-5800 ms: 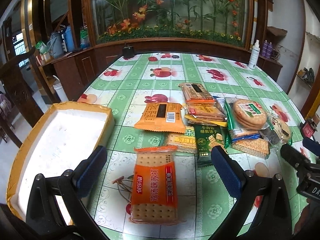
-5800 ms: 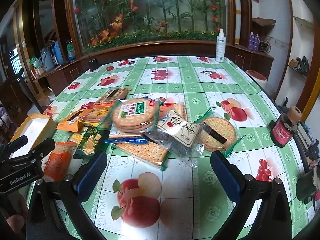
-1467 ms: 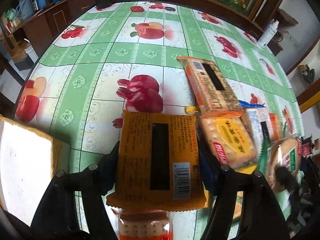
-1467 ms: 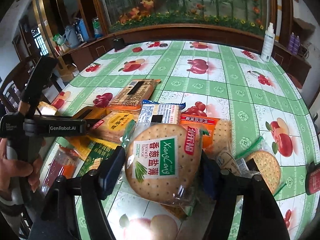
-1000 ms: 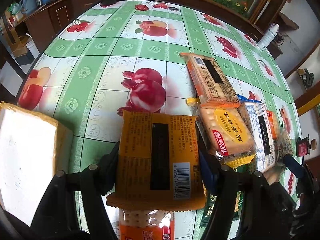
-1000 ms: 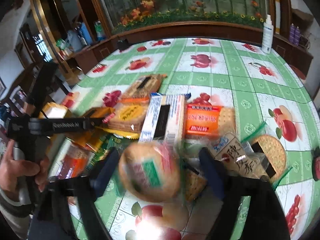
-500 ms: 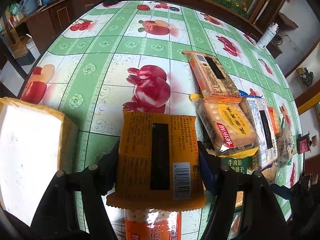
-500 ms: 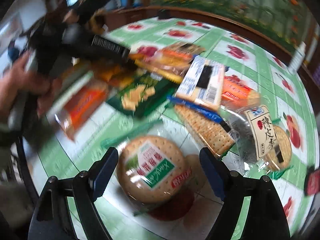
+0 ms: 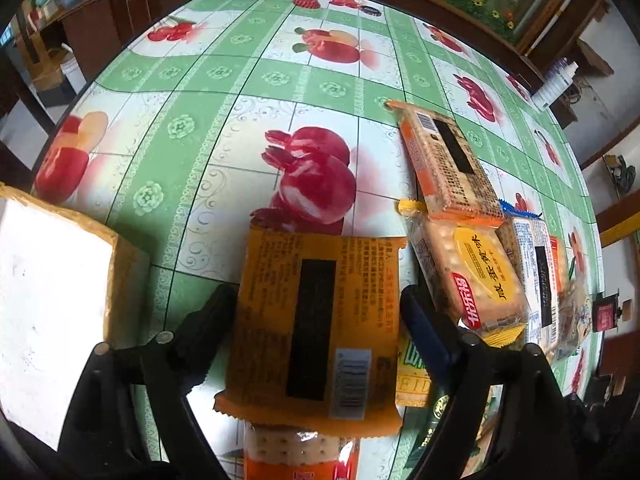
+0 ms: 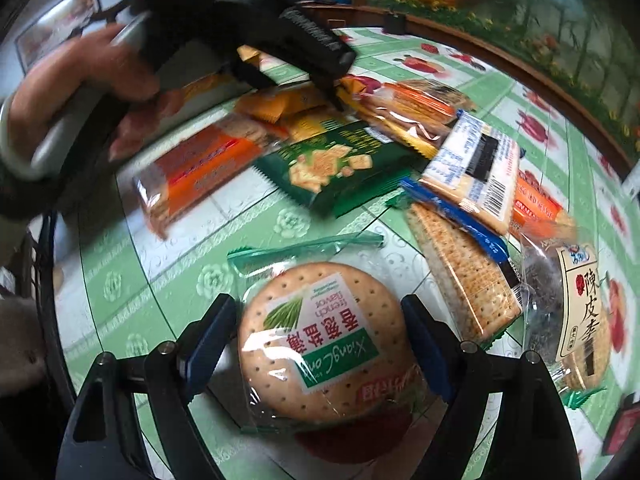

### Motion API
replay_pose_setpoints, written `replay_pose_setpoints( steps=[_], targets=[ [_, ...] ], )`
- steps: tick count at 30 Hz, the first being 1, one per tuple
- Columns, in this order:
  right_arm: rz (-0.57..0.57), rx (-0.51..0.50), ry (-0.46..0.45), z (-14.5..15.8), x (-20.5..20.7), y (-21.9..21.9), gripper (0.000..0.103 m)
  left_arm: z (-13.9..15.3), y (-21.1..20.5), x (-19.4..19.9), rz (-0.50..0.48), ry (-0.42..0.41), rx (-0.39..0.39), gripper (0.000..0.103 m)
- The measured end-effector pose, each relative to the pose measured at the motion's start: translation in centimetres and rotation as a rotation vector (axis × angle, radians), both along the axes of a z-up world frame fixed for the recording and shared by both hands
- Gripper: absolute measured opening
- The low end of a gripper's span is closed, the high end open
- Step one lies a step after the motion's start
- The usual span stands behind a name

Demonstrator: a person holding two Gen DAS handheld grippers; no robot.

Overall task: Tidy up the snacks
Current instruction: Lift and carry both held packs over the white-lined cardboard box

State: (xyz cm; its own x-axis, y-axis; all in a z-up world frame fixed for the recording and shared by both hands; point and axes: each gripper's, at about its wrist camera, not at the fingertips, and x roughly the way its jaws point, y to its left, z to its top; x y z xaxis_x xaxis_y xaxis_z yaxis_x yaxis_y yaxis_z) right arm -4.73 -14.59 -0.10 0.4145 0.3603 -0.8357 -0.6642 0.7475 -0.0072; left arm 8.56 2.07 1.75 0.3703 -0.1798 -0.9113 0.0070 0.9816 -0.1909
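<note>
My left gripper (image 9: pixel 318 328) is shut on an orange snack packet (image 9: pixel 316 320), held above the table (image 9: pixel 224 88) with its barcode side up. An open white-lined box (image 9: pixel 44 292) lies just left of it. My right gripper (image 10: pixel 318 334) is shut on a round cracker pack (image 10: pixel 320 344) in clear wrap with a green label, held above the table's front part. The left gripper also shows in the right wrist view (image 10: pixel 336 92), reaching over the snack pile, its grip not clear there.
Several snack packs lie in a pile: a green packet (image 10: pixel 340 164), an orange cracker pack (image 10: pixel 196 168), a blue-white pack (image 10: pixel 476 164), a yellow-label cracker pack (image 9: pixel 472 280) and a long orange pack (image 9: pixel 444 160). A spray bottle (image 9: pixel 556 84) stands far right.
My right gripper has lifted the round cracker pack off the pile and swung it left and toward the front. My left gripper has drifted slightly left, holding the orange packet.
</note>
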Motion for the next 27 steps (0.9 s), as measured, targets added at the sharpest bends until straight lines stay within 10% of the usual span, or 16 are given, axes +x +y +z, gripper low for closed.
replay_pose_setpoints(
  steps=[27],
  targets=[
    [-0.085, 0.165, -0.161, 6.7, -1.3, 3.2, 0.076, 7.2, 6.0, -6.0, -0.004, -0.153, 0.034, 0.073]
  ],
)
